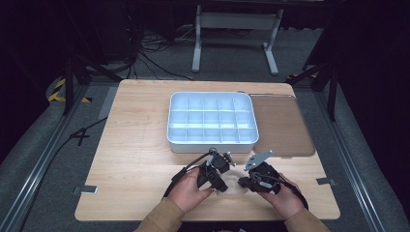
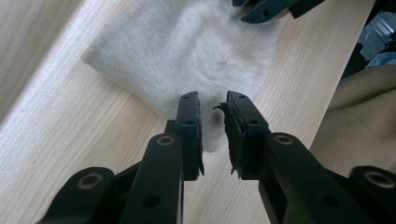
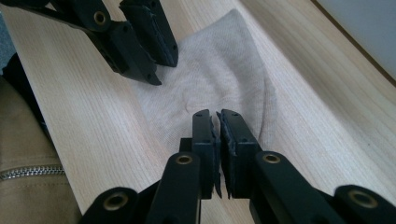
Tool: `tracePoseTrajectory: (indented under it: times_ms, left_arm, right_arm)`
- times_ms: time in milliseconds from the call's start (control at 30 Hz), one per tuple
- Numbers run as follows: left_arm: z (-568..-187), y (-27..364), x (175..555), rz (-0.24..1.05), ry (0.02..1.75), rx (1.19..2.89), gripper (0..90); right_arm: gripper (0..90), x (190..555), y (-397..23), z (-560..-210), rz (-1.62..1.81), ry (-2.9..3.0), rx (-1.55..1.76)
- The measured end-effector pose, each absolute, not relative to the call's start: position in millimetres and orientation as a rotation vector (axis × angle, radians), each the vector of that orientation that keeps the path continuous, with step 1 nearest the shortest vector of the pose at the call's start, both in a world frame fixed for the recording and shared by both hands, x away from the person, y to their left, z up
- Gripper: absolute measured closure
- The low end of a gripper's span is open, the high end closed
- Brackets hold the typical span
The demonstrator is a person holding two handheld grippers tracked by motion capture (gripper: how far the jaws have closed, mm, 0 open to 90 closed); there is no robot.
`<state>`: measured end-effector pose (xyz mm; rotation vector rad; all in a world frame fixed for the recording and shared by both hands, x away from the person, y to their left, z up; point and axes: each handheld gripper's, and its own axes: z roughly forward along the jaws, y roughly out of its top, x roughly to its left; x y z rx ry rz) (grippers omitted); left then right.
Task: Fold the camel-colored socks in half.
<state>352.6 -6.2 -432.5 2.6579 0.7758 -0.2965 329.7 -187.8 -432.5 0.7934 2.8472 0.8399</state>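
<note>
Cloth (image 1: 236,185) is laid flat on table (image 1: 135,159) near front edge, between both grippers. Left gripper (image 2: 213,122) is held over its corner, jaws slightly apart. Right gripper (image 3: 217,135) jaws are nearly together, seemingly pinched on cloth edge

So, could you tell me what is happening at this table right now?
A person is working a small beige cloth at the near edge of the wooden table with two handheld grippers. The right gripper looks pinched shut on one end of it; the left gripper has its jaws slightly apart over the opposite end. Behind stand a white compartment tray, apparently empty, and its lid lying alongside.
</note>
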Motion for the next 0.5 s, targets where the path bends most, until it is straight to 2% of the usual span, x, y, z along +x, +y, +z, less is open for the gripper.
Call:
tracePoseTrajectory:
  times_ms: [500]
  left_arm:
    - [-438, -9, 352, -0.334, 0.777, 2.688, 75.8]
  right_arm:
    - [81.4, 339, -197, -447, 0.786, 2.857, 0.813]
